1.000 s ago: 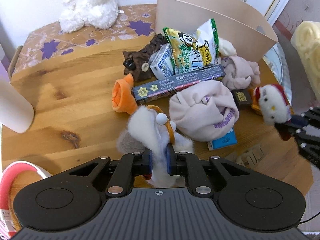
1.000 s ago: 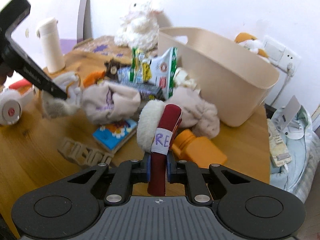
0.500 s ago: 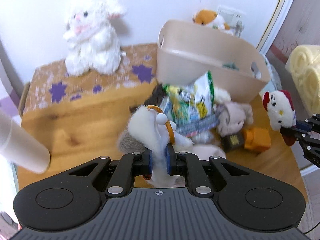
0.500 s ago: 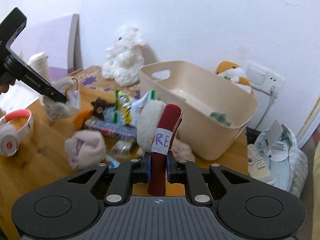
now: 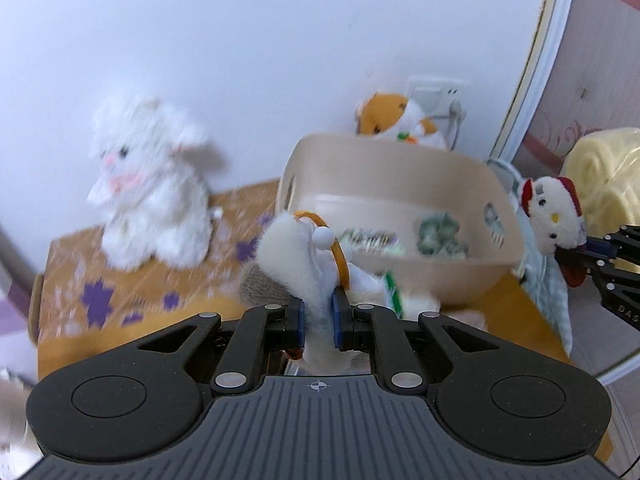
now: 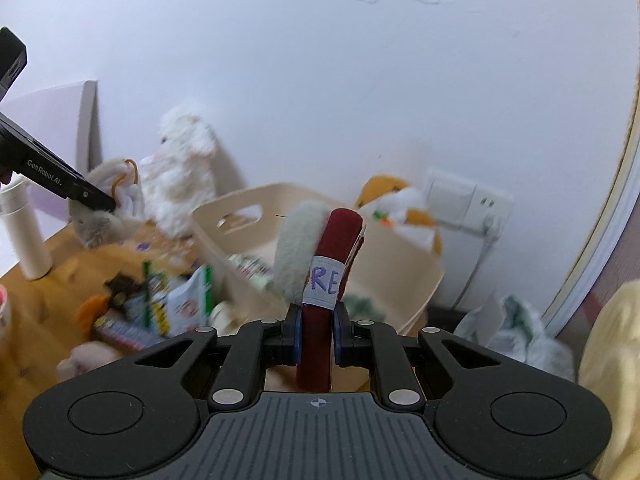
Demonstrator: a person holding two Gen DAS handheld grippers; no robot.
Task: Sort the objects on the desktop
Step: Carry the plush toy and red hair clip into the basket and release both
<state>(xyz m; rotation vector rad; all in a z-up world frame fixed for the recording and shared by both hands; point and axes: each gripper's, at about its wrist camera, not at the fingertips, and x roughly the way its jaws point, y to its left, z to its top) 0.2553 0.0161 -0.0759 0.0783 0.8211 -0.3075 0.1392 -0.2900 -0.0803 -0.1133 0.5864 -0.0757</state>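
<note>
Both plush toys lifted off the table (image 6: 24,300), now nearer the basket (image 5: 400,184)

At the far left we see a large white plush rabbit (image 5: 150,192) sitting on a brown cloth with purple flowers (image 5: 120,296). On the far wall we find a white wall socket (image 6: 466,200), and to the right a pale yellow rolled blanket (image 5: 600,184). We also see a white bottle (image 6: 26,232) standing upright at the left.

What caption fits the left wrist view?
Left gripper grips a white plush toy above the table, before a beige bin.
</note>
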